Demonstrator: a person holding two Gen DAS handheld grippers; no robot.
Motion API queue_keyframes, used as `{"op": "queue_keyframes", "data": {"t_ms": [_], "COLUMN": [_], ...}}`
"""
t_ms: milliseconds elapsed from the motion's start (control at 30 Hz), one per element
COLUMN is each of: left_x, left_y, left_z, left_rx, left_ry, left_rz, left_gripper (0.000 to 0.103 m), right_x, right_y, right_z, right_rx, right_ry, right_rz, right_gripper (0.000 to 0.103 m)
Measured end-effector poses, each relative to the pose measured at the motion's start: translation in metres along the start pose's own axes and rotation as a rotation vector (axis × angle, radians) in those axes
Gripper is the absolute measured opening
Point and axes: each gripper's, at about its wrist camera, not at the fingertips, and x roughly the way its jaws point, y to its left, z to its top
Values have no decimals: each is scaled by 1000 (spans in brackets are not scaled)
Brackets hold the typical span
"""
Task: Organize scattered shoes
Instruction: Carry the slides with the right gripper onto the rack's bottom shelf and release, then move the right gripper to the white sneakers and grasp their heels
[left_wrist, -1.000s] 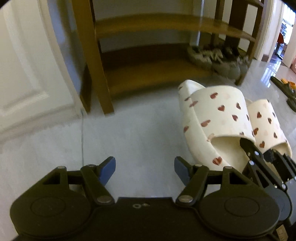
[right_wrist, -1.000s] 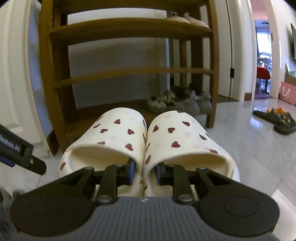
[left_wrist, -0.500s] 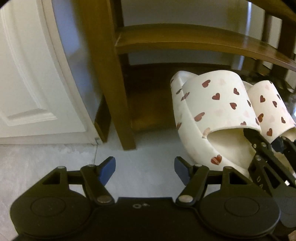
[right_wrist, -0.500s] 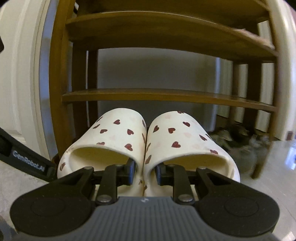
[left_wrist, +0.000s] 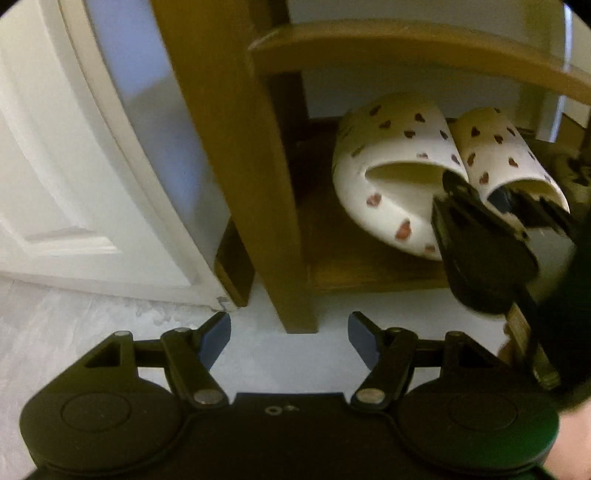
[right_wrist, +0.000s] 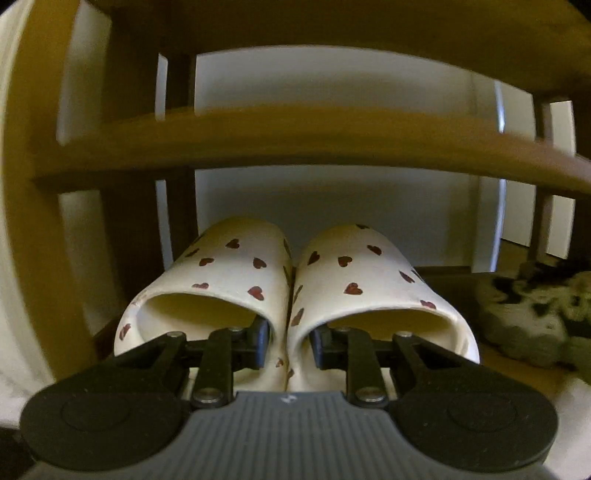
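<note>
Two cream slippers with red hearts (right_wrist: 266, 273) are pinched together side by side by my right gripper (right_wrist: 290, 341), one finger inside each opening, shut on their touching inner walls. They hang inside the bottom bay of a wooden shoe rack (right_wrist: 258, 147), toes toward the back wall. In the left wrist view the same slippers (left_wrist: 399, 147) sit over the lowest shelf (left_wrist: 369, 266), with the right gripper (left_wrist: 480, 206) behind them. My left gripper (left_wrist: 290, 338) is open and holds nothing, low over the floor in front of the rack's left post (left_wrist: 236, 147).
Grey-and-white sneakers (right_wrist: 535, 310) lie on the same bottom shelf to the right of the slippers. A shelf board (left_wrist: 406, 55) runs just above the slippers. A white door (left_wrist: 55, 166) stands left of the rack. The floor is pale marble tile (left_wrist: 74, 332).
Both grippers have moved forward toward the rack. The slipper pair went from in front of the rack into its bottom bay. Grip and left jaws look the same.
</note>
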Motion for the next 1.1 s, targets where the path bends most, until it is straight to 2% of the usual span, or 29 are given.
{"op": "queue_keyframes", "data": {"t_ms": [167, 233, 300, 467, 567, 633, 700, 800, 933, 1000, 1100], "left_x": [12, 16, 15, 5, -6, -20, -33, -67, -104, -119, -139], "left_y": [7, 6, 7, 13, 19, 27, 34, 51, 72, 80, 93], "left_z": [1, -1, -2, -1, -2, -3, -3, -9, -23, -33, -59], "left_rx": [-22, -12, -3, -24, -25, -37, -48, -62, -44, -31, -14], "left_ry": [17, 9, -1, -12, -30, -48, -64, -95, -113, -108, -88], "left_rz": [19, 25, 30, 20, 4, -8, -25, -58, -90, -104, -127], "left_gripper": [70, 70, 70, 70, 70, 70, 71, 71, 71, 71, 71], "right_x": [24, 24, 21, -11, -36, -51, -88, -137, -186, -224, -272], "right_y": [11, 13, 14, 9, 6, 6, 9, 11, 14, 19, 27], "right_z": [-7, -10, -10, -7, -3, 2, 8, 19, 29, 31, 23], "right_rx": [-64, -78, -68, -25, 4, -13, -19, -10, -3, 9, 33], "right_ry": [29, 36, 67, 63, 12, -31, -89, -121, -128, -129, -125], "right_rz": [1, -2, -32, -48, -52, -55, -55, -47, -54, -70, -72], "right_gripper": [31, 50, 55, 69, 80, 80, 80, 84, 85, 85, 86]}}
